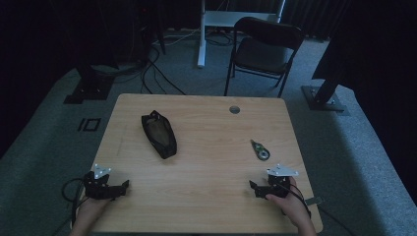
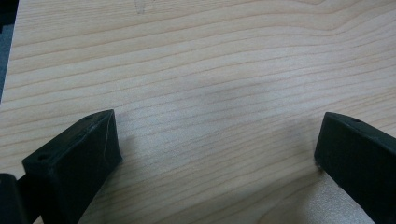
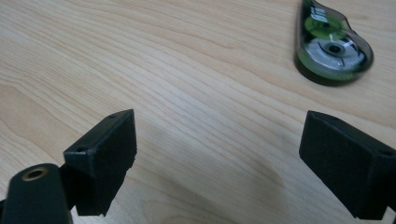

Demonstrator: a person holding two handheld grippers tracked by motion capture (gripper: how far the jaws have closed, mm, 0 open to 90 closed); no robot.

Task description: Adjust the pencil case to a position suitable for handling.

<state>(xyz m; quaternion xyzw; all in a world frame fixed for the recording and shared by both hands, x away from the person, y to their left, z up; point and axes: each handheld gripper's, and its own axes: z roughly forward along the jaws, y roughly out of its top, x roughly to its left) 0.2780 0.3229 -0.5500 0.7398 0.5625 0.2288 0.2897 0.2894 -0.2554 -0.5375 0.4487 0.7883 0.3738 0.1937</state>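
Two grippers rest low over a pale wooden bench [image 1: 206,196], one at each near corner. Left gripper [image 1: 123,187] has its jaws spread wide over bare wood, holding nothing. Right gripper [image 1: 253,187] is likewise spread wide and empty. Near the right gripper, slightly farther up the bench, lies a small green and clear tape dispenser [image 1: 260,150], probably correction tape. A black pouch [image 1: 159,133] lies well apart, towards the far left.
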